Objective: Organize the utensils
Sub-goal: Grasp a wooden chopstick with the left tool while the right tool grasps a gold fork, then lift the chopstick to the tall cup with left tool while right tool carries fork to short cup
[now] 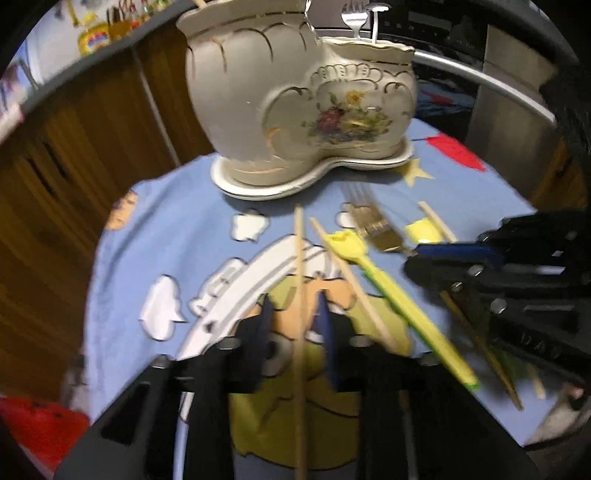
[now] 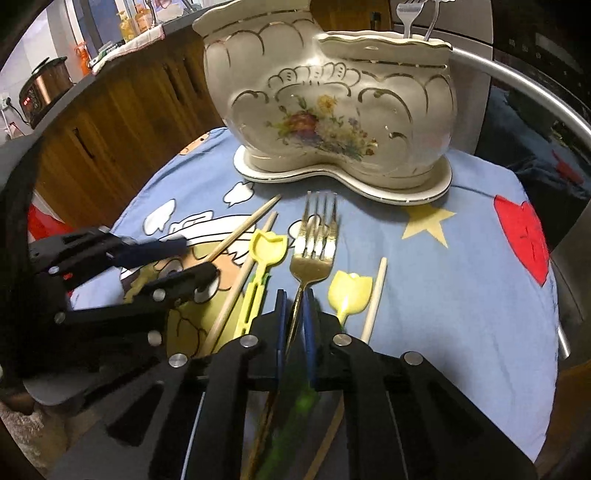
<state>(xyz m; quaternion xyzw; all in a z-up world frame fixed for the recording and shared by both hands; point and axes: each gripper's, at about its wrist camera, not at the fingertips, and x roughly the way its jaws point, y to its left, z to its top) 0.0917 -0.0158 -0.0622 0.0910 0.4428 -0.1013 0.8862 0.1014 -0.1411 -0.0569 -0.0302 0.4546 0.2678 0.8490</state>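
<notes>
A cream ceramic utensil holder (image 1: pixel 295 96) (image 2: pixel 332 99) with gold trim and flowers stands on its saucer at the back, with a fork and spoon handle upright in it. My left gripper (image 1: pixel 295 314) straddles a wooden chopstick (image 1: pixel 300 295) with its jaws apart. My right gripper (image 2: pixel 294 306) has its jaws narrowly around the handle of a gold fork (image 2: pixel 314 240) (image 1: pixel 369 221) lying on the cloth. Beside it lie a yellow tulip spoon (image 2: pixel 351 288), a yellow tulip fork (image 2: pixel 264 251) (image 1: pixel 369 266) and more chopsticks (image 2: pixel 243 273).
The table has a blue cartoon cloth (image 2: pixel 461 280) (image 1: pixel 177 236). Brown wooden cabinets (image 1: pixel 74 155) stand at the left. A silver rail (image 2: pixel 535 96) and a dark appliance (image 1: pixel 436 26) are behind the holder. A rice cooker (image 2: pixel 42 92) sits on the far counter.
</notes>
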